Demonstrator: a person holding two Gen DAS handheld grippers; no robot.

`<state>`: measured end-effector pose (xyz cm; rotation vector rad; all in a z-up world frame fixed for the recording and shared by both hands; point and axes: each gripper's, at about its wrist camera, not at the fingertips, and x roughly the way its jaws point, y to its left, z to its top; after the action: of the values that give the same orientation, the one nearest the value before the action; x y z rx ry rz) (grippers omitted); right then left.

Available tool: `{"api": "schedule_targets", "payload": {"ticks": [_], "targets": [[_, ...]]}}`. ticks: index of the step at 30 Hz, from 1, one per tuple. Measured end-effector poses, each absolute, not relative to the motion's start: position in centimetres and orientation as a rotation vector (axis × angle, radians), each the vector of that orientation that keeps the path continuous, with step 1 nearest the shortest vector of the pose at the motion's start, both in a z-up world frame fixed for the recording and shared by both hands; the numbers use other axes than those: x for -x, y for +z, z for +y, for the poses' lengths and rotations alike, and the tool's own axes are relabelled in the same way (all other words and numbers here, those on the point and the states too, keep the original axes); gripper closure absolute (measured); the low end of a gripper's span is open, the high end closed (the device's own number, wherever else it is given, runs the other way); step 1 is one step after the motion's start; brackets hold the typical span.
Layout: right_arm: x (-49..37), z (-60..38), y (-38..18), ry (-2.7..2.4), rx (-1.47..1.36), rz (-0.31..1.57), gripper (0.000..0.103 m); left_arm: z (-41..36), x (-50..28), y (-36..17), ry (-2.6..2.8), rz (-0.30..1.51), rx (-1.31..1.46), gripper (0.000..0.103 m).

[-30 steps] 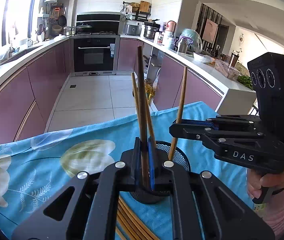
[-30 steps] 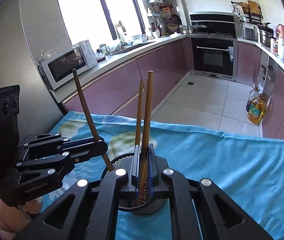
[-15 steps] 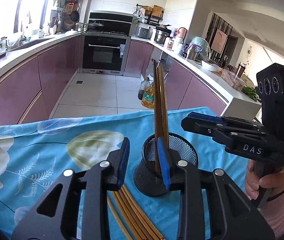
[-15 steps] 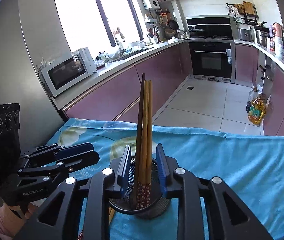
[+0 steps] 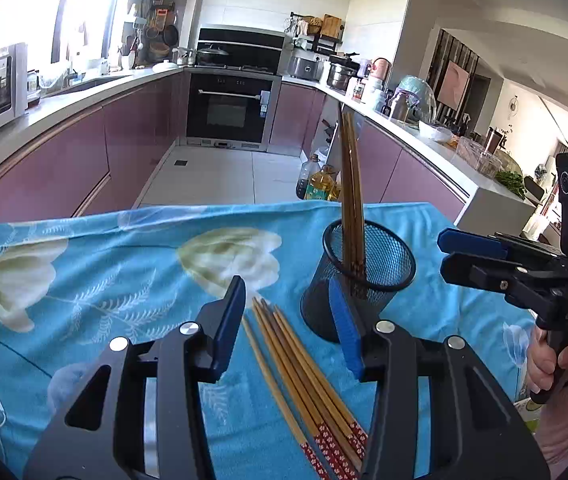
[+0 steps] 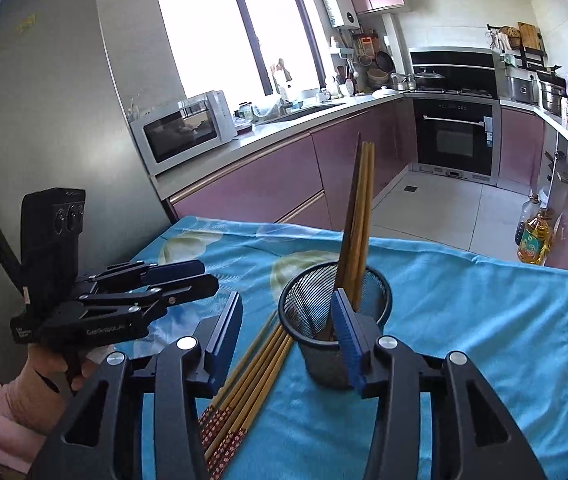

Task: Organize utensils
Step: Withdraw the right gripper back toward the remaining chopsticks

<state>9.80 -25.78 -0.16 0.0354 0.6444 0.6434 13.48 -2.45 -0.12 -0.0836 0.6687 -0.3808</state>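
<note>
Chopsticks were the thing we had to organize, and they were in two places. Three of them (image 5: pixel 351 196) stood upright and leaned together inside the black mesh cup (image 5: pixel 380 268), which sat on the counter (image 5: pixel 96 264) with its blue flowered cloth. The loose chopsticks (image 5: pixel 296 372) lay flat in a bundle just beside the cup, with their red patterned ends toward us.

Our left gripper (image 5: pixel 288 332) had just been opening its jaws; they stood half apart with nothing pressed between them, above the thin ends of the bundle. Our right gripper (image 6: pixel 290 330) had also just been opening, and its jaws were empty too, one on each side of the cup's near wall and the bundle.

We judged that a drop into the cup was finished and the next pick was starting. That move would need the jaws lowered around one chopstick only, near its middle, and closed gently. Since the sticks touched each other, we thought taking two by mistake was the main risk.
</note>
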Motion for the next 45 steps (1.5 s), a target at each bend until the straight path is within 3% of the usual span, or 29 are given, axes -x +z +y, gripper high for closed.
{"api": "schedule_targets", "payload": {"ticks": [14, 45], "targets": [[-8.3, -22.2, -8.7, 0.635, 0.000, 0.867, 0.057, -1.4, -10.8, -8.2, -0.347, 0.850, 0.076, 0.060], [-7.1, -20.6, -10.8, 0.546, 0.082, 0.879, 0.057, -3.4, -10.3, -10.6, -0.316, 0.898, -0.009, 0.062]]}}
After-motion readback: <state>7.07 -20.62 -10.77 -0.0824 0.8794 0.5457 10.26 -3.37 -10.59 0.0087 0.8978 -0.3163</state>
